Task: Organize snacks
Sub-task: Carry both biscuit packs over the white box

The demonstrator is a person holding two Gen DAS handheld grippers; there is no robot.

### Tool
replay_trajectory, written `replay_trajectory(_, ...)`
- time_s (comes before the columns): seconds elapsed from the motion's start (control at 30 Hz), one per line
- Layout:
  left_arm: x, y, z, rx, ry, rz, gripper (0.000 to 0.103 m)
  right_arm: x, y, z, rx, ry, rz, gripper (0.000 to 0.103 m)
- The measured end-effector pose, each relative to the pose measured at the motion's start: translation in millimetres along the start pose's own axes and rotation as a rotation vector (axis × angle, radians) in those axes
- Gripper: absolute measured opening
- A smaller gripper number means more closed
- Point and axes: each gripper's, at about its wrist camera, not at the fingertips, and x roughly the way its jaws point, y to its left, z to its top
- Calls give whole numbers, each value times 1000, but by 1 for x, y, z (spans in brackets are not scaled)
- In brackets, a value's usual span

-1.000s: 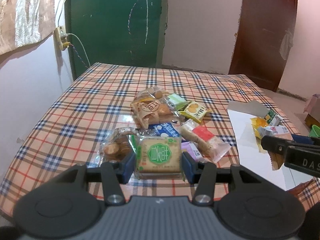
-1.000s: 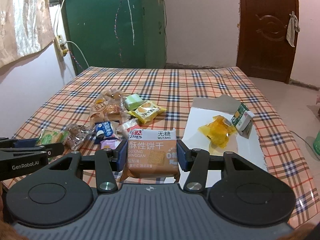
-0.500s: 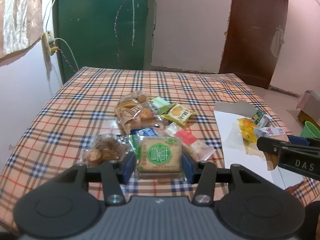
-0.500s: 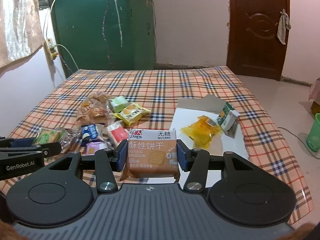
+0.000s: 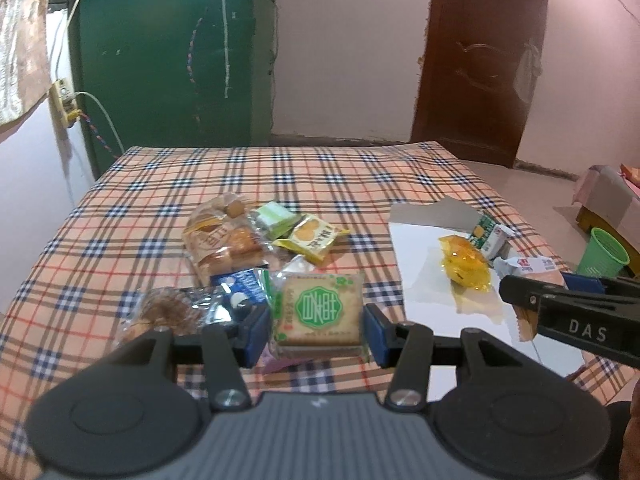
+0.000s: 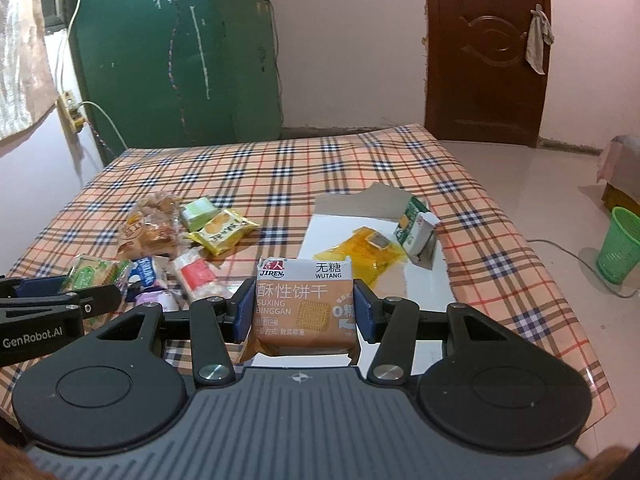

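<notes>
My left gripper [image 5: 316,334] is shut on a cracker pack with a green emblem [image 5: 318,308], held above the near edge of the snack pile; it also shows in the right wrist view [image 6: 90,274]. My right gripper [image 6: 304,316] is shut on a brown biscuit pack marked JIREN [image 6: 305,306], held over the near part of the white sheet [image 6: 328,232]. On that sheet lie a yellow wrapper [image 6: 360,254] and a small green-and-white carton [image 6: 416,228]. The pile holds a bag of buns [image 5: 222,238], a yellow pack [image 5: 312,238] and a green pack [image 5: 276,218].
The plaid tablecloth [image 5: 280,168] covers the table up to the green door and left wall. A cookie bag [image 5: 168,312] and a blue pack [image 5: 240,284] lie by my left gripper. A red-and-white pack [image 6: 196,276] lies near it. A green bin [image 6: 618,244] stands on the floor at right.
Both grippers have lifted and pulled back from the table with their packs still held. The left view has swung to the right.
</notes>
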Motion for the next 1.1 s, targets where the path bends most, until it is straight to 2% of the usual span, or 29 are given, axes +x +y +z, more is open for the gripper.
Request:
replay_trajectory(0.5, 24, -40, 8, 56, 20, -67, 49, -1, -16, 0, 37, 7, -54, 63)
replay_trajectory(1.1, 66, -98, 18, 131, 53, -161, 49, 21, -62, 13, 69, 5, -143, 63)
